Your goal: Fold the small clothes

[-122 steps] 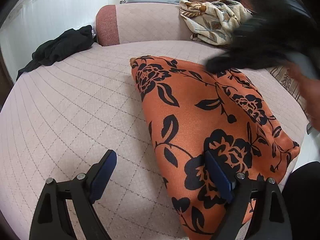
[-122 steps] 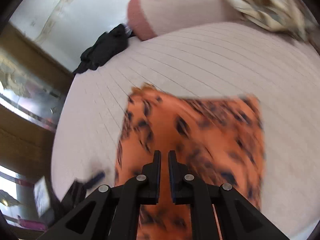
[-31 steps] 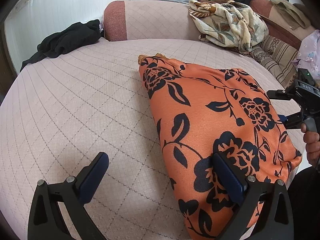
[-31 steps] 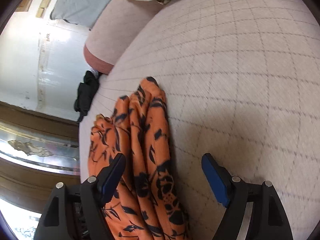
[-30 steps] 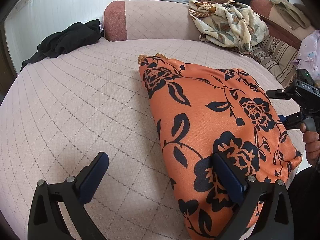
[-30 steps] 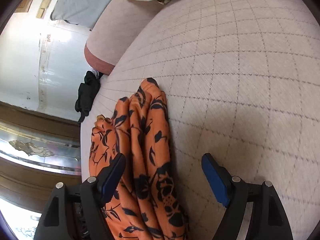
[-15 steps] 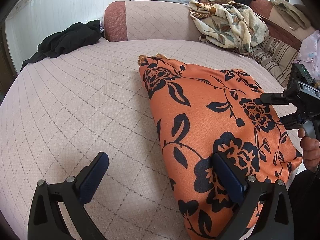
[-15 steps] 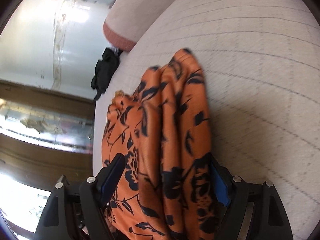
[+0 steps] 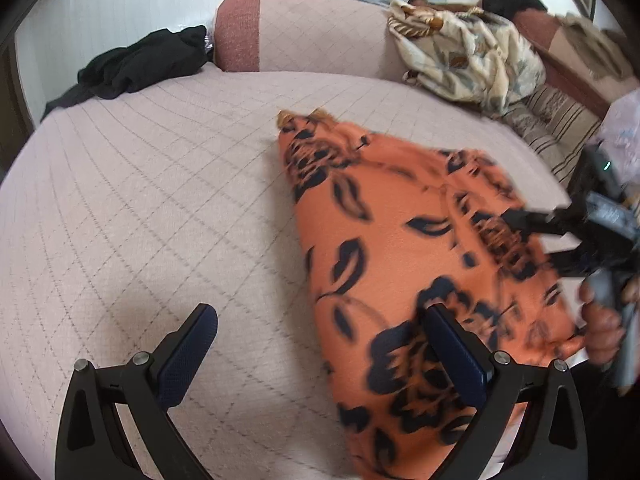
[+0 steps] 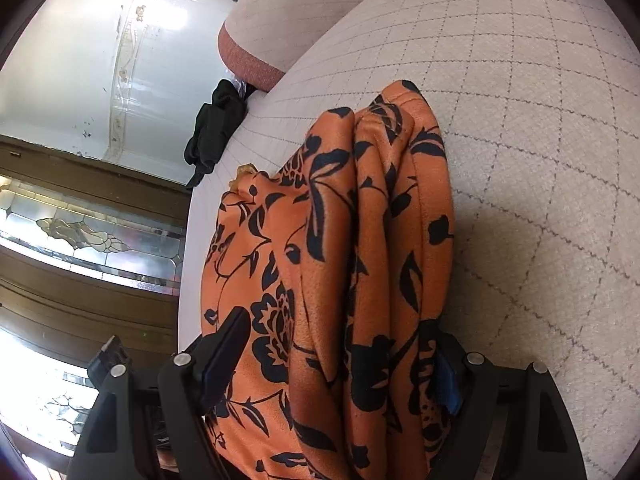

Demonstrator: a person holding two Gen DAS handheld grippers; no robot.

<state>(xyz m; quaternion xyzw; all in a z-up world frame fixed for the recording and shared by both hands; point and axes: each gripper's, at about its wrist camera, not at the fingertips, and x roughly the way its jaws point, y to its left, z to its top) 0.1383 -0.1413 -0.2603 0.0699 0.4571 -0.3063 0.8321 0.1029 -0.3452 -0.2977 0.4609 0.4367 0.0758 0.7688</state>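
Orange fabric with a black floral print, the garment [image 9: 404,248], lies folded on the quilted cushion [image 9: 140,208]. The left gripper [image 9: 320,356] hovers over the garment's near left edge with its jaws spread wide; one blue pad sits above the print, the other above bare cushion. The right gripper [image 10: 340,356] stands at the garment's right edge, jaws apart, with bunched folds lying between them. A black cloth [image 9: 136,64] lies at the cushion's far left corner. A cream patterned cloth [image 9: 468,56] is heaped beyond the garment.
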